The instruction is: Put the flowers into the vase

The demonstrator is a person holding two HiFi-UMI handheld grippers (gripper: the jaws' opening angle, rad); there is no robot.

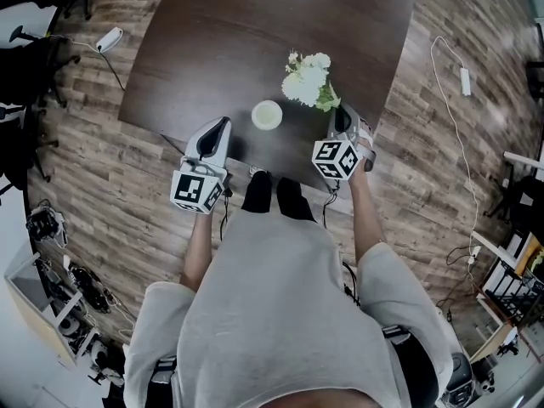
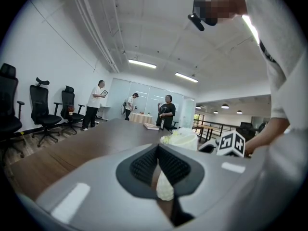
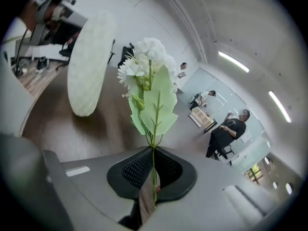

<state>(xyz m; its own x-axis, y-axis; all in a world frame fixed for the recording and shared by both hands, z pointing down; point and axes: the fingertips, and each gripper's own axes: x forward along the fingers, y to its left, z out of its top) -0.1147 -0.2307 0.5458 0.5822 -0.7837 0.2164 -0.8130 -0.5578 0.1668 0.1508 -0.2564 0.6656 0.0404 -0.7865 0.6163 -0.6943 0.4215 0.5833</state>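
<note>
Green stem pinched tight low down in the right gripper (image 3: 153, 172), to keep the white flowers (image 3: 147, 66) upright and ready to go stem-first into the vase (image 3: 89, 66). Held above the dark surface (image 1: 221, 32), just beside the vase, not yet in it. Left gripper (image 2: 159, 165) squeezed shut on nothing, parked near the vase's other side, maybe to steady it later. From the head view: both grippers and the round vase mouth between them. Only from the right gripper view: the thin stem right between the jaws.
</note>
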